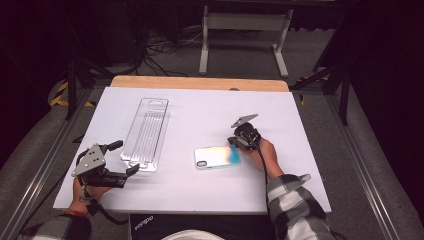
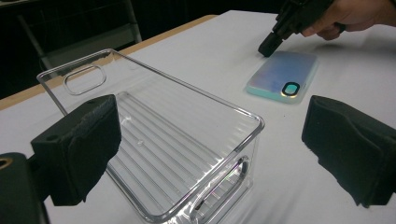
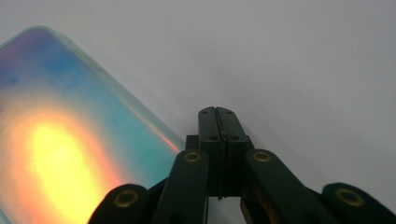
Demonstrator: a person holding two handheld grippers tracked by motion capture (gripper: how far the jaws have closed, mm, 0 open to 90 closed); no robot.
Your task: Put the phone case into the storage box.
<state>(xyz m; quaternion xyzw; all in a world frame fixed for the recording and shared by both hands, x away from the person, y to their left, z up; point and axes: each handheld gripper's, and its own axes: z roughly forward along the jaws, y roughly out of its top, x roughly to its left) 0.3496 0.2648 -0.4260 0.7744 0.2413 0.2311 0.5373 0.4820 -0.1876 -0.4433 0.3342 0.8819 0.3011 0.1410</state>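
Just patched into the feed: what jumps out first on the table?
An iridescent phone case lies flat on the white table, right of centre, with the shut right gripper at its far-right corner. Left of it lies a clear plastic package tray, with the open left gripper at its near end.

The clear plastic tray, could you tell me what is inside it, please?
Nothing: the clear plastic tray holds no object; its ribbed floor and the white table show through.

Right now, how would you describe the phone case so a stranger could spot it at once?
On the white table, look right of centre, just ahead of the right gripper. The phone case lies flat there, shimmering blue, pink and orange, unlike the clear ribbed tray to its left.
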